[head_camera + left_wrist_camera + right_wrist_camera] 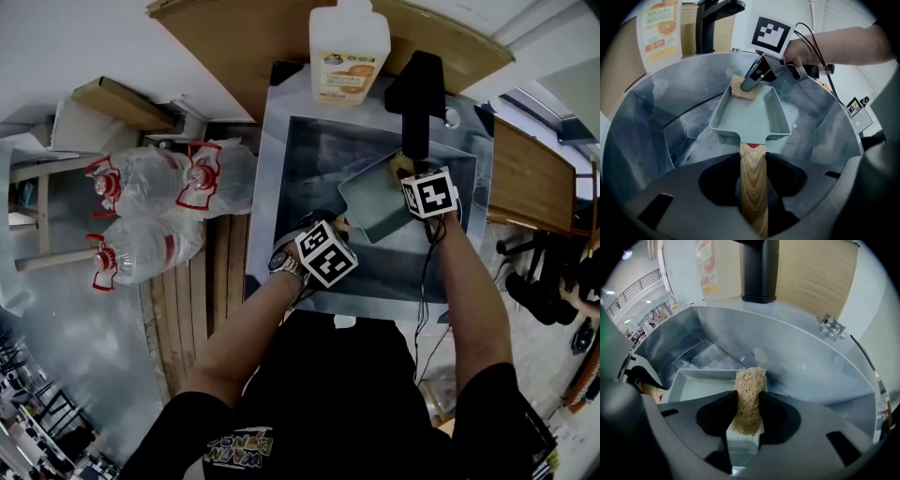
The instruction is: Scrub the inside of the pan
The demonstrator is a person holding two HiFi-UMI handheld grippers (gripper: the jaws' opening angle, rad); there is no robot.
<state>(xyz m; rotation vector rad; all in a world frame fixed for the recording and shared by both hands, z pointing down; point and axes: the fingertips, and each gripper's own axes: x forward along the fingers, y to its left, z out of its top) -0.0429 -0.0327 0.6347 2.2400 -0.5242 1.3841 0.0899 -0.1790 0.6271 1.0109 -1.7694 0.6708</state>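
Note:
A grey-green rectangular pan (pixel 750 115) (pixel 377 200) (pixel 701 386) with a wooden handle (pixel 753 185) is held over the steel sink (pixel 309 150). My left gripper (pixel 753 187) (pixel 330 234) is shut on that handle. My right gripper (pixel 747 408) (pixel 410 173) is shut on a tan fibrous scrubber (pixel 748 397) (pixel 743 89). The scrubber rests against the pan's far inner corner in the left gripper view.
A black faucet (pixel 415 98) (pixel 759 270) stands at the sink's back. A white soap bottle (pixel 349 47) (pixel 658 30) sits on the wooden counter behind it. Two clear water bottles (pixel 150 216) lie on the floor to the left. A metal fitting (pixel 831 327) sits on the sink rim.

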